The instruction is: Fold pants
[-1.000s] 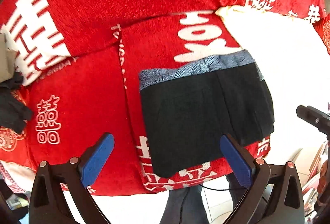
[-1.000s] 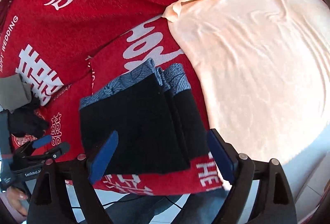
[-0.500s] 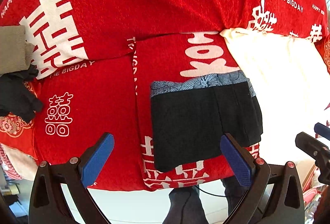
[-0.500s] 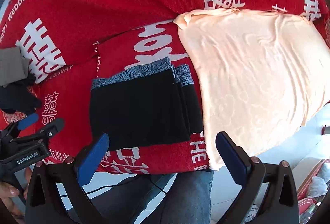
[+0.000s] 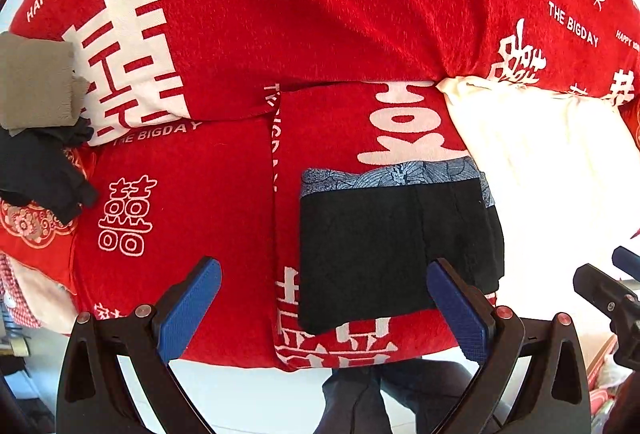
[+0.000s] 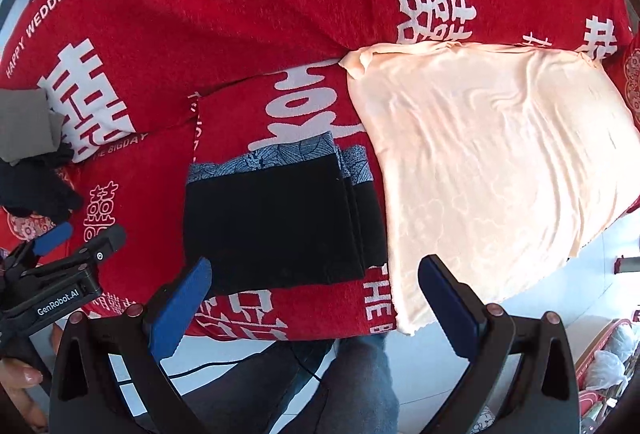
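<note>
The black pants lie folded into a flat rectangle on the red blanket, with a blue-grey patterned waistband along their far edge. In the right wrist view the same pants sit left of centre. My left gripper hangs open above the blanket's near edge, its blue pads wide apart and nothing between them. My right gripper is likewise open and empty, raised above the pants' near right corner. Neither gripper touches the cloth.
A pale peach cloth is spread flat to the right of the pants. A folded beige item and a crumpled dark garment lie at the far left. White floor and a person's legs show below the blanket edge.
Both grippers have risen away from the pants, so the pants look smaller and more blanket shows. The right jaws stand a little wider. The pants have not moved.
</note>
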Action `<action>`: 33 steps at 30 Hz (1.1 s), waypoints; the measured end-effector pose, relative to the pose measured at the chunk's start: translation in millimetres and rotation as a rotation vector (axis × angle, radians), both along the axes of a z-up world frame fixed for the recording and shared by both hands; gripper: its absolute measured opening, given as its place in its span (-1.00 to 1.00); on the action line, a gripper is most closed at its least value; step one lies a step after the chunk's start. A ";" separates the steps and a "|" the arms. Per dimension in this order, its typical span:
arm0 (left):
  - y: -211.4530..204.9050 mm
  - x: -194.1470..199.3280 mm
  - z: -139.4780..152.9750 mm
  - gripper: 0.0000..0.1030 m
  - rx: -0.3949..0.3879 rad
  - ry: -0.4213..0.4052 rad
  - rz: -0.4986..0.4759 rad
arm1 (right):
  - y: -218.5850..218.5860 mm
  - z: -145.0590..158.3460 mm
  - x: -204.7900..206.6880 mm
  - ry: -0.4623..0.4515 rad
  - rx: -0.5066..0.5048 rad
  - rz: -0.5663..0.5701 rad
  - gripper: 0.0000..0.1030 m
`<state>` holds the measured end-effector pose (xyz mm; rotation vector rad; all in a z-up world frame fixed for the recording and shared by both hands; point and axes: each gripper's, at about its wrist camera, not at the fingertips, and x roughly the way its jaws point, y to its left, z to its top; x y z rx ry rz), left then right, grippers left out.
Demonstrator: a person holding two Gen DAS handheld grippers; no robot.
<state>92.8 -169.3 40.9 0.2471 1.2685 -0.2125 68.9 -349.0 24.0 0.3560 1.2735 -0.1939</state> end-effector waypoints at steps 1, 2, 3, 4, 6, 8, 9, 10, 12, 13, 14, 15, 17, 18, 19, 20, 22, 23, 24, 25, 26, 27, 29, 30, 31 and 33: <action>-1.7 -1.6 -0.1 1.00 0.010 0.005 0.003 | -1.4 -0.6 -0.5 -0.002 0.000 0.006 1.00; -3.6 -4.8 0.7 1.00 0.017 0.010 0.005 | -3.3 -1.4 -1.2 -0.006 0.002 0.013 1.00; -5.2 -7.8 2.0 1.00 0.021 0.009 0.003 | -5.3 -2.6 -2.4 -0.005 0.006 0.019 1.00; -7.4 -11.6 3.9 1.00 0.027 0.002 0.002 | -6.9 -3.5 -3.8 -0.003 0.007 0.020 1.00; -11.2 -15.4 4.9 1.00 0.039 -0.002 0.009 | -10.7 -6.1 -6.7 0.003 0.015 0.023 1.00; -13.8 -16.4 5.2 1.00 0.037 0.004 0.021 | -14.0 -8.2 -7.6 0.017 0.025 0.034 1.00; -14.5 -16.5 5.4 1.00 0.036 0.004 0.028 | -15.8 -8.1 -7.3 0.016 0.026 0.045 1.00; -15.5 -17.1 5.7 1.00 0.037 0.004 0.036 | -17.0 -7.8 -6.8 0.016 0.023 0.052 1.00; -16.5 -17.8 6.0 1.00 0.045 0.002 0.043 | -18.6 -7.6 -6.0 0.013 0.015 0.065 1.00; -17.1 -18.3 6.2 1.00 0.049 0.001 0.047 | -18.8 -7.6 -5.7 0.012 0.015 0.071 1.00; -17.3 -18.4 6.1 1.00 0.050 0.000 0.048 | -19.1 -7.7 -5.1 0.012 0.016 0.078 1.00; -17.8 -18.8 6.1 1.00 0.053 -0.001 0.049 | -19.0 -8.0 -4.8 0.012 0.013 0.083 1.00; -18.8 -19.0 6.2 1.00 0.059 -0.002 0.051 | -18.6 -9.7 -4.0 0.016 0.013 0.093 1.00; -18.8 -18.9 6.5 1.00 0.060 -0.003 0.052 | -18.8 -10.0 -3.6 0.018 0.013 0.095 1.00; -18.6 -18.7 6.8 1.00 0.066 -0.007 0.054 | -18.9 -10.1 -3.2 0.018 0.012 0.097 1.00; -18.6 -18.5 7.2 1.00 0.071 -0.011 0.056 | -18.7 -10.1 -3.5 0.018 0.014 0.096 1.00; -18.0 -18.4 8.7 1.00 0.074 -0.019 0.060 | -17.7 -10.6 -2.4 0.016 0.012 0.100 1.00; -17.9 -18.3 9.2 1.00 0.071 -0.020 0.062 | -17.5 -10.6 -1.7 0.016 0.010 0.103 1.00; -17.5 -18.2 9.4 1.00 0.070 -0.020 0.064 | -16.5 -10.8 -1.1 0.017 0.007 0.107 1.00; -17.1 -18.4 9.1 1.00 0.071 -0.020 0.065 | -16.2 -10.3 -0.4 0.018 0.003 0.108 1.00; -16.7 -18.8 8.8 1.00 0.072 -0.019 0.064 | -15.8 -10.2 0.2 0.019 -0.002 0.109 1.00; -16.3 -19.3 8.3 1.00 0.073 -0.018 0.064 | -15.0 -10.1 1.0 0.020 -0.006 0.112 1.00; -15.0 -19.8 7.7 1.00 0.075 -0.015 0.064 | -12.6 -8.9 2.5 0.020 -0.016 0.115 1.00; -14.4 -20.0 7.5 1.00 0.076 -0.014 0.064 | -10.9 -8.1 3.1 0.019 -0.023 0.117 1.00; -14.0 -20.4 7.6 1.00 0.076 -0.014 0.063 | -9.0 -7.3 3.9 0.017 -0.030 0.122 1.00; -13.9 -20.8 7.9 1.00 0.078 -0.021 0.061 | -5.4 -6.2 5.1 0.016 -0.046 0.131 1.00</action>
